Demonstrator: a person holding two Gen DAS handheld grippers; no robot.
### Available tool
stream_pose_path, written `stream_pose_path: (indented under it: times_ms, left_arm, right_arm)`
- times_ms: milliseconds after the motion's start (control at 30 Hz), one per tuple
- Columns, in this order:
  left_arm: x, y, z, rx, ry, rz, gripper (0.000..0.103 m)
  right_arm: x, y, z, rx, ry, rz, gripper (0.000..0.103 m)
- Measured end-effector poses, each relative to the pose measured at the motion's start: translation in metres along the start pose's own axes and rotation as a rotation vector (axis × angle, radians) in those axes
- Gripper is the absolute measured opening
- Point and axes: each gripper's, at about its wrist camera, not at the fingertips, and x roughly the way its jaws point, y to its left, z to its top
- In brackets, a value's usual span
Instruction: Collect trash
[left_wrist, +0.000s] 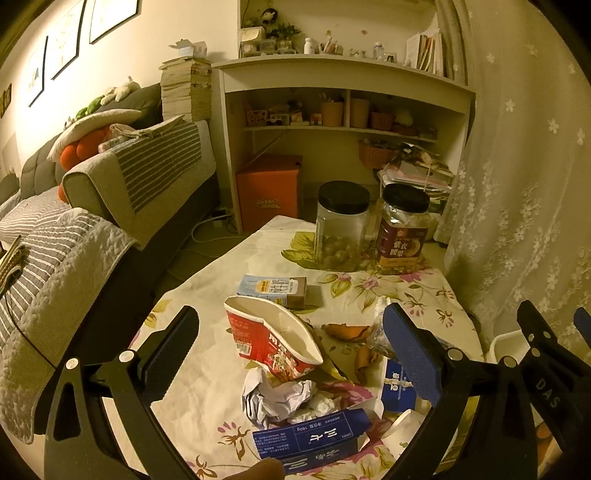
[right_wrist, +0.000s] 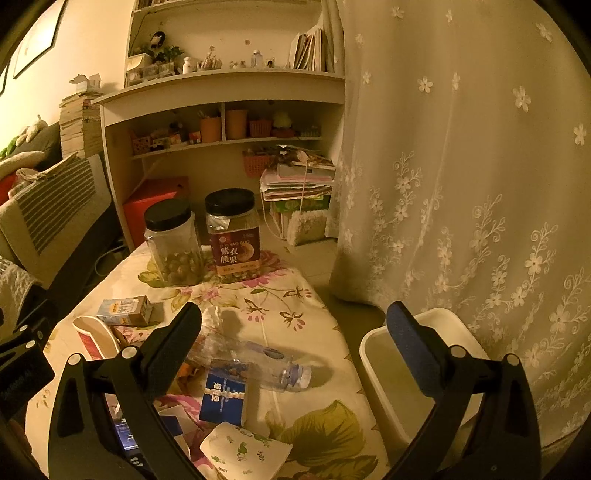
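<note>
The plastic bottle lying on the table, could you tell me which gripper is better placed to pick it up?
Right. The right gripper is open with the plastic bottle lying between its fingers, and the white bin sits beside it. The left gripper frames the crushed cup instead.

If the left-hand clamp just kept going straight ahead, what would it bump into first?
Most likely the crushed red paper cup. It lies on the table right between the open jaws of the left gripper, with crumpled white paper just below it. Depth is hard to judge through the fisheye.

Floral-clothed table (left_wrist: 236, 254) bears two jars (left_wrist: 341, 225), crushed cup (left_wrist: 271, 338), boxes.
</note>
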Motion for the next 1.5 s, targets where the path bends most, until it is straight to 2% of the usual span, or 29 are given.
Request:
stream_pose_path:
  times_ms: [267, 400, 533, 667, 733, 833, 900, 1000, 1033, 1100, 1167, 1267, 1333, 1367, 1433, 1500]
  left_arm:
    - [0.005, 0.001, -0.002, 0.037, 0.018, 0.033, 0.097]
    - [0.021, 0.002, -0.002, 0.076, 0.084, 0.051, 0.097]
    - [0.05, 0.012, 0.003, 0.115, 0.187, 0.058, 0.097]
    - [0.09, 0.05, 0.006, -0.07, 0.378, -0.011, 0.097]
    - [0.106, 0.066, 0.008, -0.146, 0.414, -0.022, 0.097]
    - [0.125, 0.068, 0.006, -0.126, 0.452, 0.021, 0.097]
    - [0.138, 0.063, 0.0, -0.131, 0.502, 0.009, 0.097]
    - [0.151, 0.062, -0.007, -0.185, 0.516, 0.035, 0.097]
    - [0.158, 0.065, -0.009, -0.244, 0.524, 0.04, 0.097]
    - [0.165, 0.068, -0.01, -0.298, 0.529, 0.051, 0.097]
    - [0.172, 0.071, -0.006, -0.344, 0.506, 0.086, 0.097]
    - [0.183, 0.071, 0.0, -0.363, 0.468, 0.125, 0.097]
    - [0.192, 0.064, 0.0, -0.297, 0.484, 0.13, 0.086]
    - [0.194, 0.061, -0.001, -0.263, 0.491, 0.128, 0.067]
    - [0.191, 0.061, -0.001, -0.233, 0.485, 0.107, 0.055]
    - [0.185, 0.062, 0.002, -0.22, 0.477, 0.085, 0.033]
  right_arm:
    - [0.002, 0.0, -0.002, -0.01, -0.001, -0.012, 0.096]
    - [0.015, 0.002, -0.003, -0.023, 0.096, 0.002, 0.096]
    - [0.03, -0.004, -0.006, 0.012, 0.197, 0.065, 0.096]
    - [0.047, -0.018, -0.007, 0.1, 0.281, 0.127, 0.096]
    - [0.06, -0.021, -0.009, 0.112, 0.341, 0.121, 0.096]
    - [0.075, -0.026, -0.014, 0.191, 0.437, 0.221, 0.096]
    - [0.077, -0.02, -0.013, 0.194, 0.461, 0.274, 0.096]
    - [0.076, -0.013, -0.009, 0.136, 0.443, 0.241, 0.096]
    - [0.077, -0.012, -0.009, 0.129, 0.438, 0.229, 0.096]
    - [0.084, -0.016, -0.009, 0.14, 0.453, 0.239, 0.096]
    - [0.094, -0.019, -0.011, 0.17, 0.48, 0.256, 0.096]
    - [0.111, -0.017, -0.018, 0.183, 0.517, 0.284, 0.096]
    - [0.119, -0.011, -0.021, 0.157, 0.521, 0.295, 0.096]
    - [0.123, -0.005, -0.022, 0.126, 0.521, 0.29, 0.096]
    - [0.132, 0.009, -0.025, 0.031, 0.515, 0.282, 0.096]
    - [0.14, 0.022, -0.027, -0.047, 0.484, 0.268, 0.096]
